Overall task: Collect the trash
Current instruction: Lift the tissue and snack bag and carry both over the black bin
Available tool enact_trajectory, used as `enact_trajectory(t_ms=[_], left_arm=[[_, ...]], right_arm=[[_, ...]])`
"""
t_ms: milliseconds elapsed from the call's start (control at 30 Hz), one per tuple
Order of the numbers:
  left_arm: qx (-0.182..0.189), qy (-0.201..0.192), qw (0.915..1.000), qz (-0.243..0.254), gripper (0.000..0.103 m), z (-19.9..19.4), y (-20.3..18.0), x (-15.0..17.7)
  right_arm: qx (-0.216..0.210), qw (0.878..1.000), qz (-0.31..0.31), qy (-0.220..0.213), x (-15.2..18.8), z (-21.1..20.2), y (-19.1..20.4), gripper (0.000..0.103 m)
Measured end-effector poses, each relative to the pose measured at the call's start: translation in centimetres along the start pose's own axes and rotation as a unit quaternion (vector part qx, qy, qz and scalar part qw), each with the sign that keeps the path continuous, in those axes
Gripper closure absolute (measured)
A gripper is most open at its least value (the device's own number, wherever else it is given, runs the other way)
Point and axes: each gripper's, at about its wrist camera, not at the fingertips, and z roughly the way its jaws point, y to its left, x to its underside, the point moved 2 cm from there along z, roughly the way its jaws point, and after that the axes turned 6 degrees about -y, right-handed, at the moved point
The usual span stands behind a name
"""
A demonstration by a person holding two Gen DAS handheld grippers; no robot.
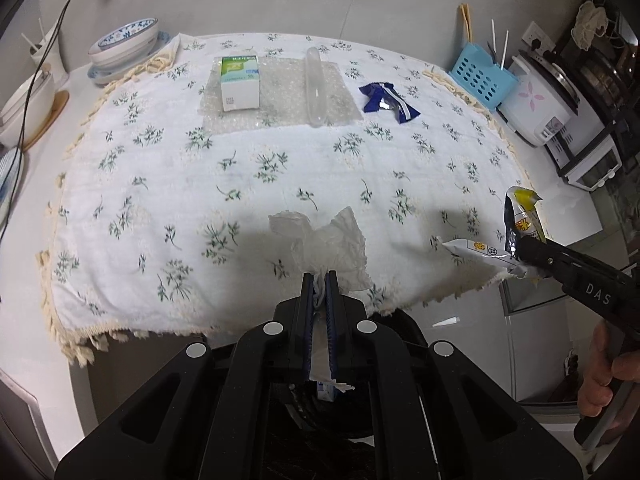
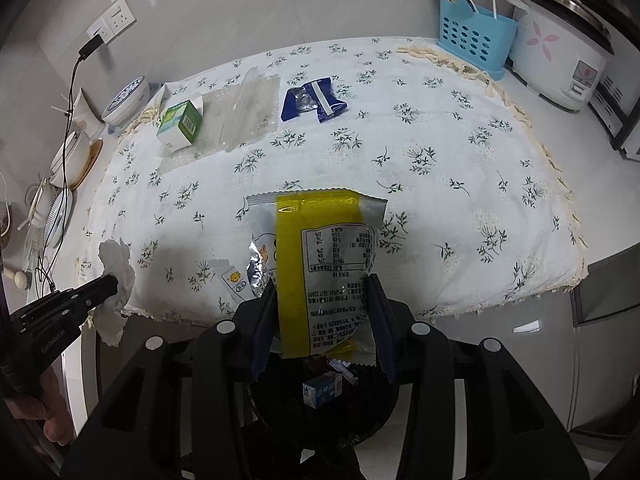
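My left gripper (image 1: 319,280) is shut on a crumpled white tissue (image 1: 320,240) above the table's near edge; it also shows in the right wrist view (image 2: 116,272). My right gripper (image 2: 322,284) is shut on a yellow and silver snack wrapper (image 2: 320,248), seen at the right in the left wrist view (image 1: 520,224). Below both grippers a black bin (image 2: 320,408) holds a small blue-white carton (image 2: 322,390). On the floral cloth at the far side lie a green-white box (image 1: 239,82), a clear bubble-wrap sheet with a plastic tube (image 1: 318,88) and a blue wrapper (image 1: 386,102).
Blue-patterned bowls (image 1: 126,42) and white dishes stand at the far left with a black cable. A blue cutlery holder (image 1: 482,76) and a white rice cooker (image 1: 540,100) stand at the far right. The table's near edge lies just ahead of the bin.
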Motion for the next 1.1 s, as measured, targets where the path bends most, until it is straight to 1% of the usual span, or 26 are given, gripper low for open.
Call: enact_trajectory(t_ms=[267,400,600,833,1100], left_arm=[[0.004,0.006,1.0000,-0.005,0.098,-0.4,-1.4,4.0],[0.010,0.016,0.9997,-0.013,0.098,-0.1,-2.0,6.0],[0.013,0.031,0.9994,-0.011,0.098,0.6,-2.9,9.0],[0.013,0.043,0.9990,-0.003,0.098,1.9,-3.6,11.4],[0.012,0.066,0.9977,-0.002,0.098,5.0,-3.2,14.4]], right_arm=[[-0.012,1.000,-0.008,0.008,3.4,-0.9,-0.6,0.063],[-0.017,1.000,-0.014,0.016,5.3,-1.3,-0.7,0.063],[-0.020,0.999,-0.022,0.026,8.2,-1.7,-1.3,0.063],[-0.021,0.999,-0.027,0.039,11.6,0.0,-2.1,0.063],[-0.008,0.998,-0.029,0.063,14.6,3.0,-2.9,0.063]])
